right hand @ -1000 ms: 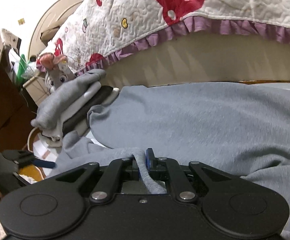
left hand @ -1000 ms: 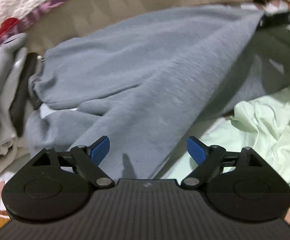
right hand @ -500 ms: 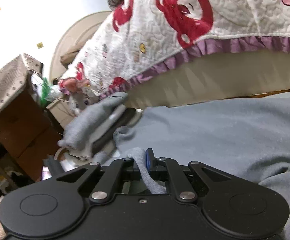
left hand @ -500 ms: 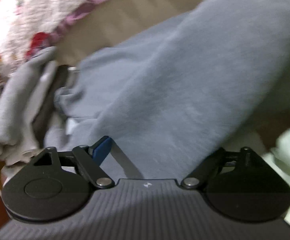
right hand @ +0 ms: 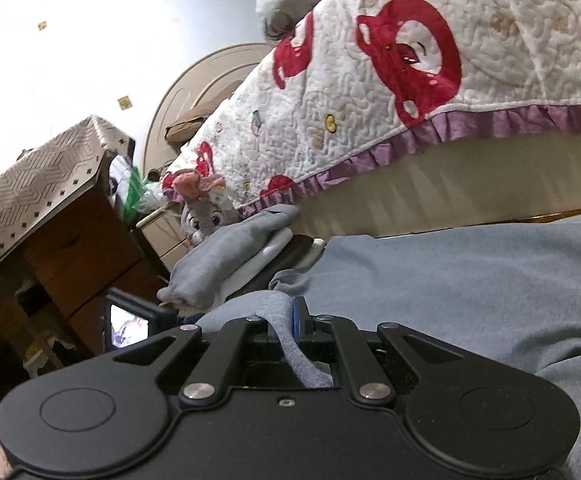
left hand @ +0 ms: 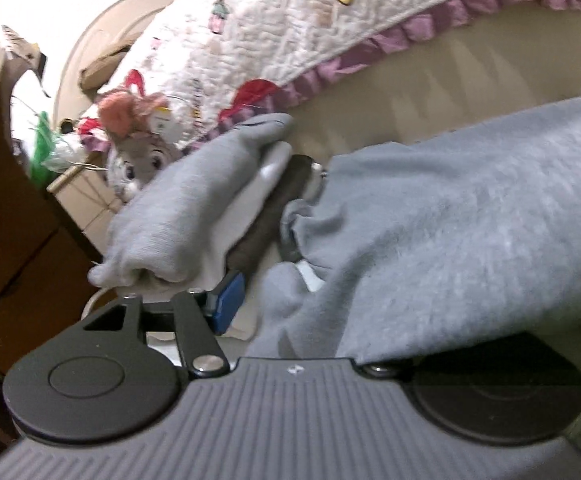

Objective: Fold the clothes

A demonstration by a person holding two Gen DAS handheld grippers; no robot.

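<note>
With the right gripper (right hand: 286,322) fingers pinched on the soft grey fleece garment (right hand: 470,280), slide the wide-open, empty left gripper (left hand: 290,308) under its draped edge, keeping it taut

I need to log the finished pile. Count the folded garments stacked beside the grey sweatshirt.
3 visible: a grey garment on top, a white one under it, and a dark one at the bottom, next to the grey sweatshirt. More may be hidden beneath.
</note>
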